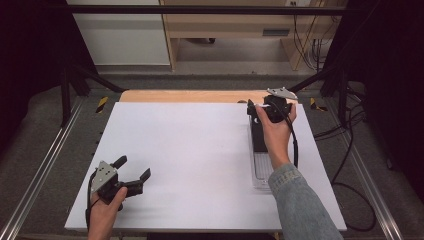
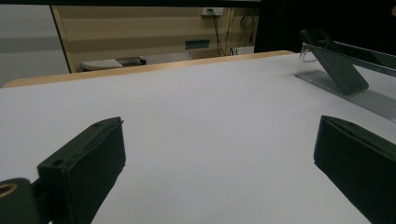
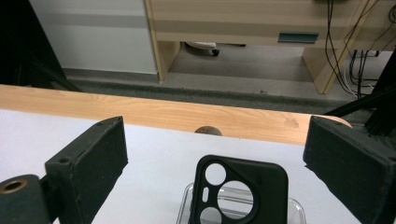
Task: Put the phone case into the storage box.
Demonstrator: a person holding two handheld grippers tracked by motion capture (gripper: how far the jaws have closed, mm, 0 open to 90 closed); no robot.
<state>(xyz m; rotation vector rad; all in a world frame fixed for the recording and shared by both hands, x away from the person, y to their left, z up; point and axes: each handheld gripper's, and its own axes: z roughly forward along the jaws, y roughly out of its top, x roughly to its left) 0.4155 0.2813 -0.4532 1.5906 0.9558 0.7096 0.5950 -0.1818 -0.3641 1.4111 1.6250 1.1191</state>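
A black phone case [image 1: 258, 136] with round camera cut-outs leans in a long clear plastic tray [image 1: 261, 172] on the right side of the white board [image 1: 190, 150]. My right gripper [image 1: 264, 106] hovers over the far end of the case, open. In the right gripper view the case [image 3: 243, 191] and tray [image 3: 187, 205] sit low between the wide-apart jaws of that gripper [image 3: 217, 149], untouched. My left gripper [image 1: 134, 167] rests open near the board's front left corner with nothing in it. From the left gripper [image 2: 219, 154] the case [image 2: 338, 70] and tray [image 2: 369, 100] show far off.
A strip of bare wooden tabletop [image 1: 190, 96] runs along the board's far edge, with a round hole [image 3: 208, 131] in it. Black cables [image 1: 350, 150] trail off the right side. Metal frame rails [image 1: 40, 175] flank the table; wooden furniture [image 1: 225, 30] stands beyond.
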